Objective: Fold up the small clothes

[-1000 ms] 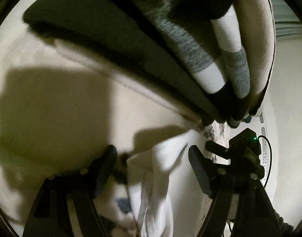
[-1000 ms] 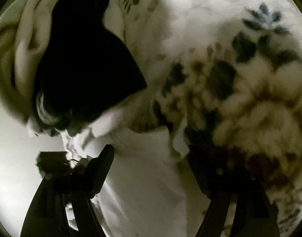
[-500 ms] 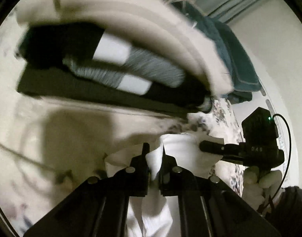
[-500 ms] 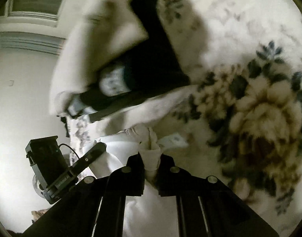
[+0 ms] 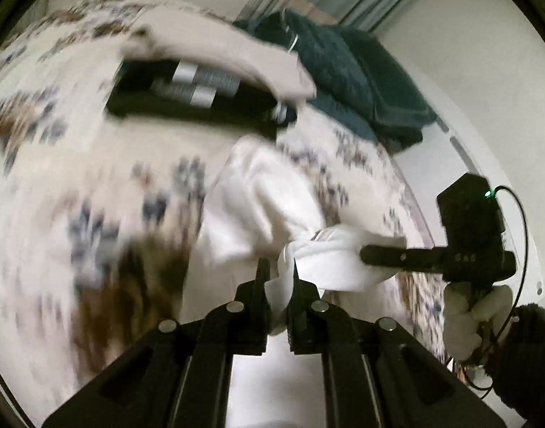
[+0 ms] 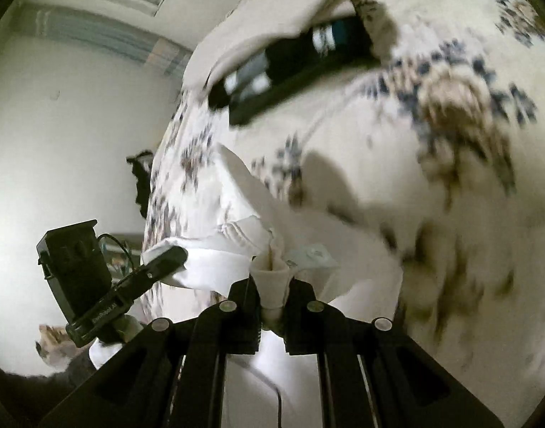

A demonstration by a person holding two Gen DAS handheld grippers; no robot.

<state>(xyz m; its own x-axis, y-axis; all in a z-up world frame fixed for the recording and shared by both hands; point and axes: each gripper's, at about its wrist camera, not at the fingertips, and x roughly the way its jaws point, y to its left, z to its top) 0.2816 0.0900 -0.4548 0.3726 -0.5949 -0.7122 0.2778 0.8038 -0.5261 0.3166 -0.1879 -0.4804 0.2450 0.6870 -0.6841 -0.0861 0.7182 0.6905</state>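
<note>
A small white garment (image 5: 269,207) hangs bunched between my two grippers above a floral bedspread (image 5: 76,185). My left gripper (image 5: 278,278) is shut on one edge of it. My right gripper (image 6: 272,278) is shut on another edge of the white garment (image 6: 215,260). The right gripper also shows in the left wrist view (image 5: 408,256), pinching the cloth at the right. The left gripper shows in the right wrist view (image 6: 158,260) at the left. The frames are blurred by motion.
A stack of folded clothes (image 5: 201,89), black, grey-and-white striped and beige, lies on the bed behind the garment; it also shows in the right wrist view (image 6: 290,60). A dark teal blanket (image 5: 351,71) lies further back by the wall and curtain.
Both grippers closed on the white garment's edges, then lifted it up and away from the bed. The folded stack now looks farther off.
</note>
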